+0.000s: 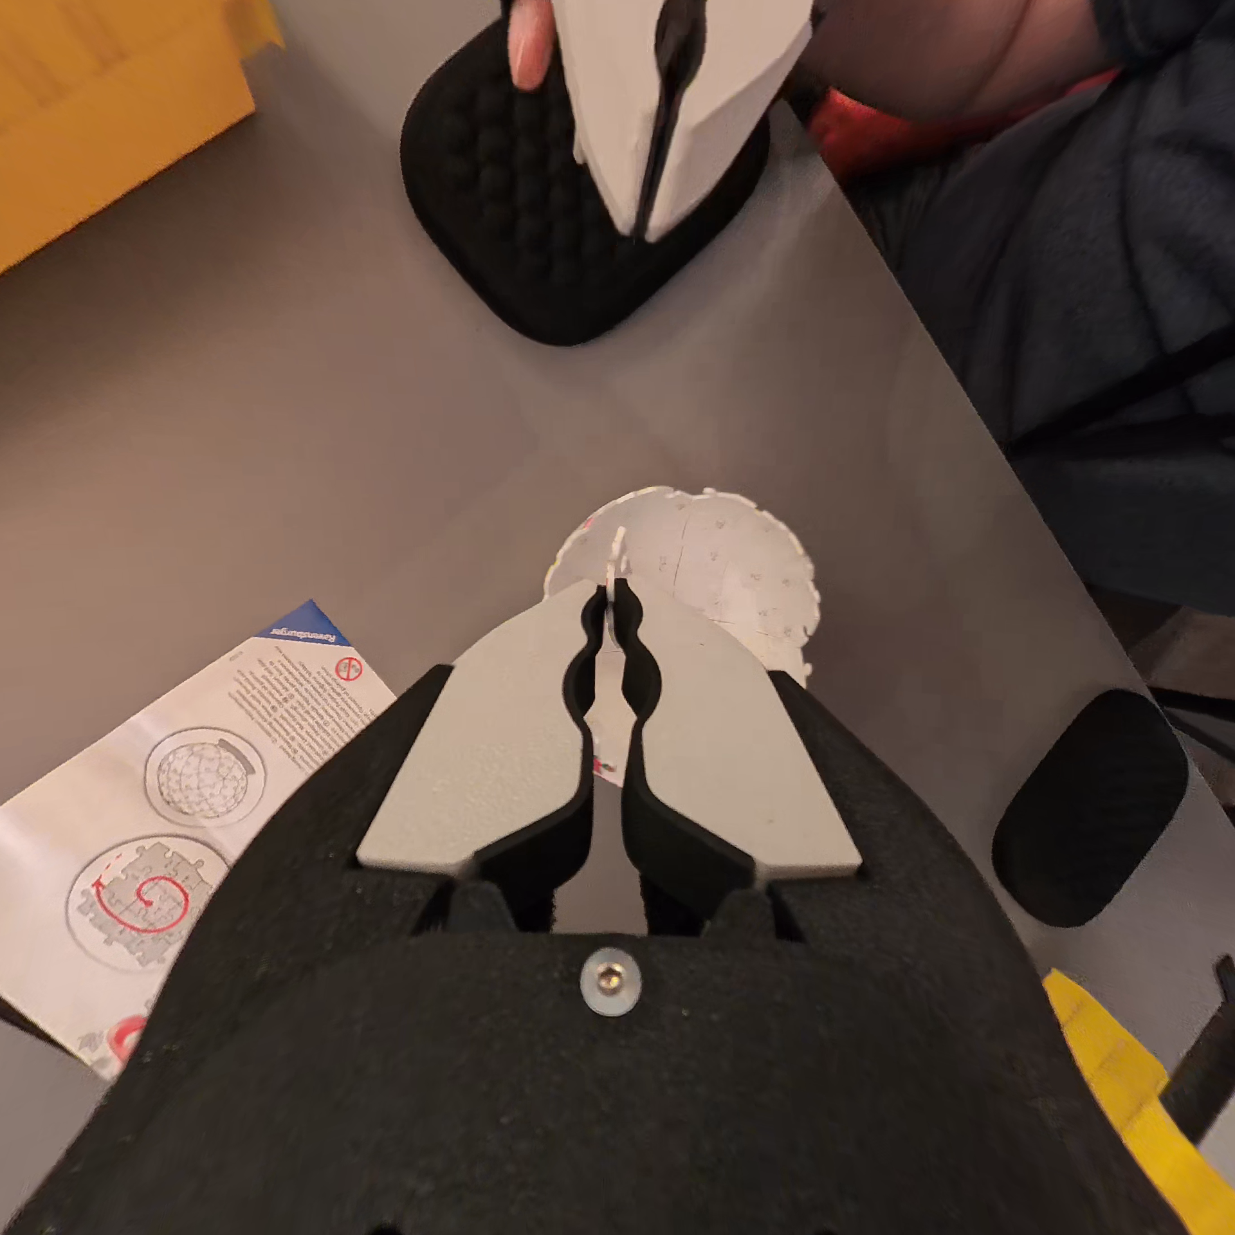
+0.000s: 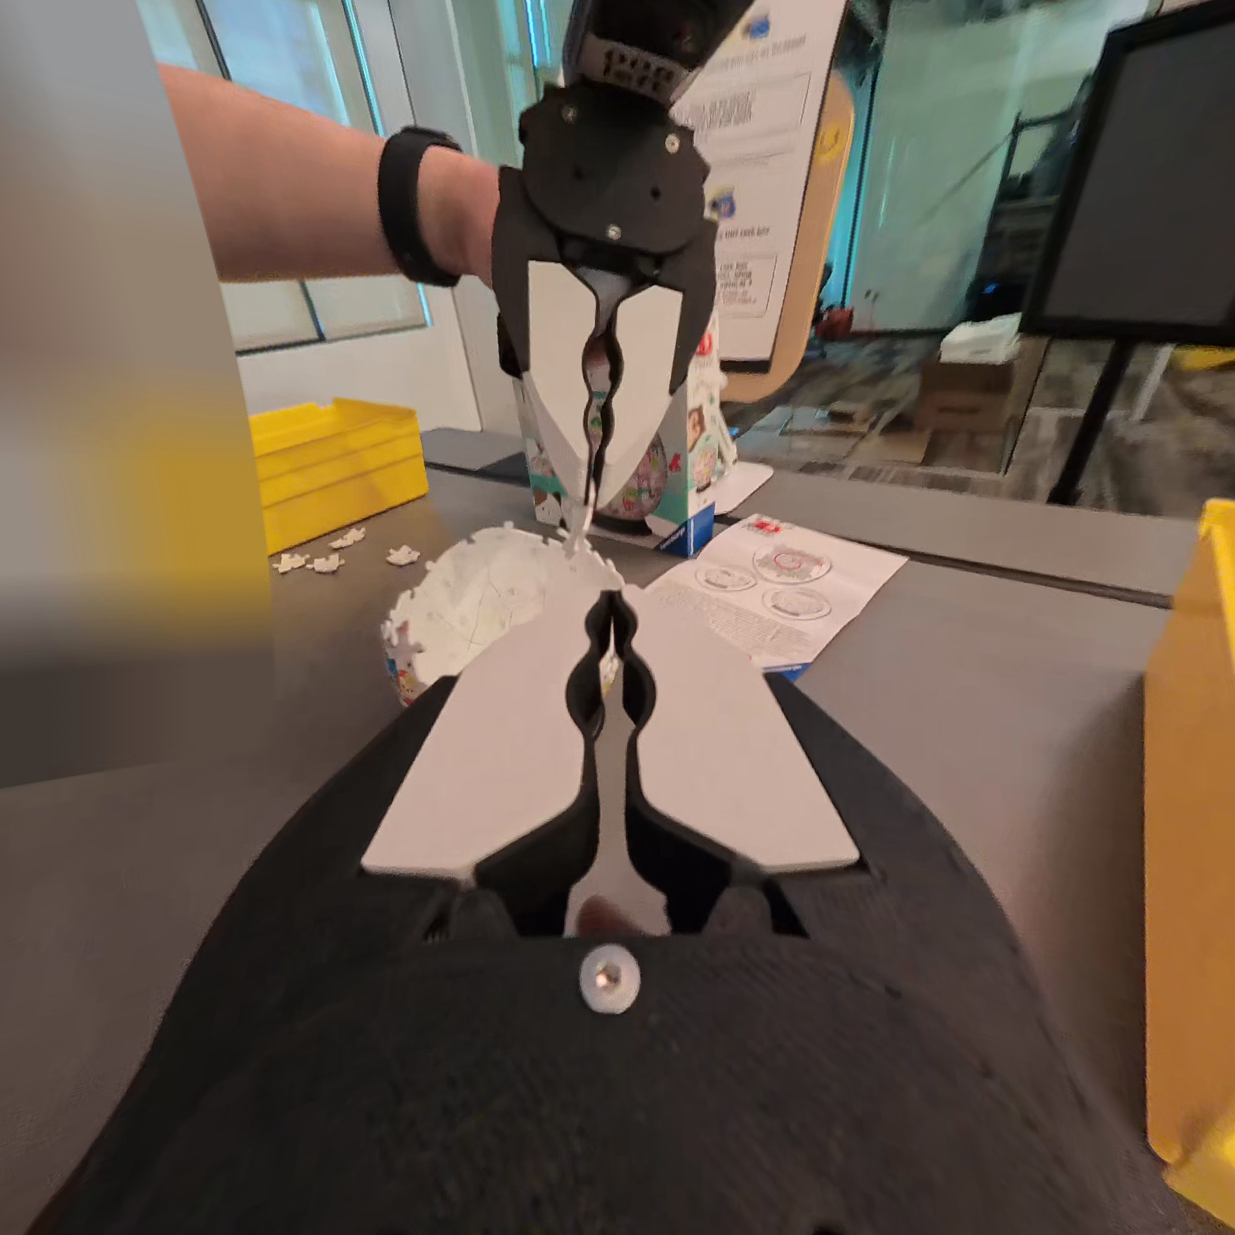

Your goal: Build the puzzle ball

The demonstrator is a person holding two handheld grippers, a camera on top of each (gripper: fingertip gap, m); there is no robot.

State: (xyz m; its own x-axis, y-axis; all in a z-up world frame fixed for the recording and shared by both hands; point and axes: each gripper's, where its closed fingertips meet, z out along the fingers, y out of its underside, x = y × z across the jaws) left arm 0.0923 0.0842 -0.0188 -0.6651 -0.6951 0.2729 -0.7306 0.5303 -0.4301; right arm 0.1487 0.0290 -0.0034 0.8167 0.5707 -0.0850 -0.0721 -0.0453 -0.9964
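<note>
A half-built puzzle ball, a white bowl-shaped shell (image 1: 728,575), rests on the grey table (image 1: 321,428). It also shows in the right wrist view (image 2: 474,601). My left gripper (image 1: 611,591) is shut on a white puzzle piece (image 1: 618,551) held edge-on just over the shell. In the right wrist view the left gripper (image 2: 591,484) points down, and its piece (image 2: 578,528) hangs at the shell's far rim. My right gripper (image 2: 611,598) is shut with nothing seen between its pads, close to the shell's near rim. It shows far off in the left wrist view (image 1: 645,220), pads together.
Loose white pieces (image 2: 347,544) lie by stacked yellow bins (image 2: 337,461). The puzzle box (image 2: 688,488) stands behind the shell, and a leaflet (image 2: 768,595) lies to its right. A yellow bin (image 2: 1196,869) stands at the right. Black pads (image 1: 534,220) (image 1: 1089,808) lie on the table. Spacing between my two grippers at the tips: around 9 centimetres.
</note>
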